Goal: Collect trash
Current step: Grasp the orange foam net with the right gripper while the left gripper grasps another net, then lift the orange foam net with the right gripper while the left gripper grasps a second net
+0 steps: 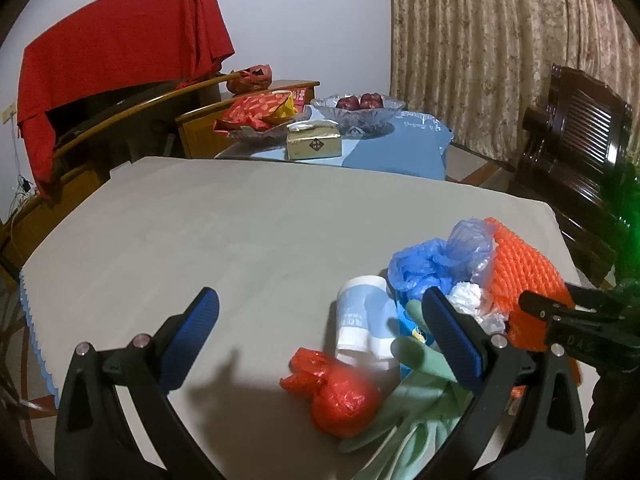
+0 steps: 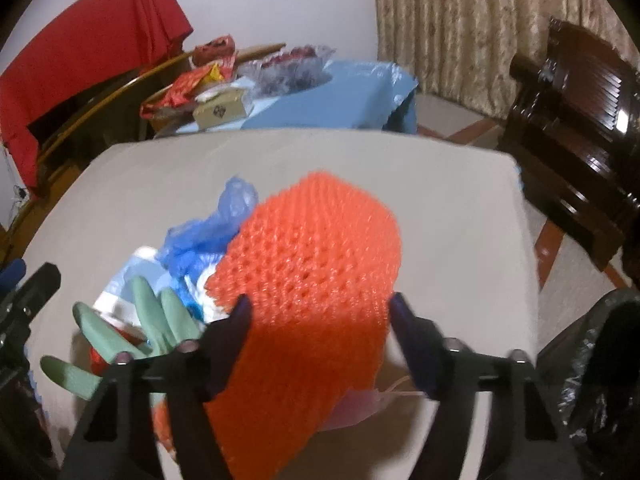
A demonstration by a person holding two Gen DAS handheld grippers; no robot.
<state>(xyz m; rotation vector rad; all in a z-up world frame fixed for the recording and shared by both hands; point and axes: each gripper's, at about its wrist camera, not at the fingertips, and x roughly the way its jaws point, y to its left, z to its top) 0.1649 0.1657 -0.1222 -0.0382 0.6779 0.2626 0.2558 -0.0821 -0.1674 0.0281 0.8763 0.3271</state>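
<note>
A heap of trash lies at the near right of the grey table (image 1: 240, 240): an orange foam net (image 2: 312, 248), a blue plastic bag (image 1: 424, 264), a white and light blue paper cup (image 1: 364, 320), a crumpled white tissue (image 1: 466, 298), a green rubber glove (image 1: 420, 392) and a knotted red plastic bag (image 1: 340, 396). My right gripper (image 2: 318, 306) has the near end of the orange net between its pads, which touch it on both sides. My left gripper (image 1: 320, 300) hangs wide open above the red bag and the cup, touching neither.
A black bin bag (image 2: 592, 360) gapes at the table's near right corner. Behind the grey table stands a blue-covered table (image 1: 396, 148) with a glass fruit bowl (image 1: 360, 114), a tissue box (image 1: 314, 146) and snack packets. A dark wooden chair (image 1: 576, 148) stands at the right.
</note>
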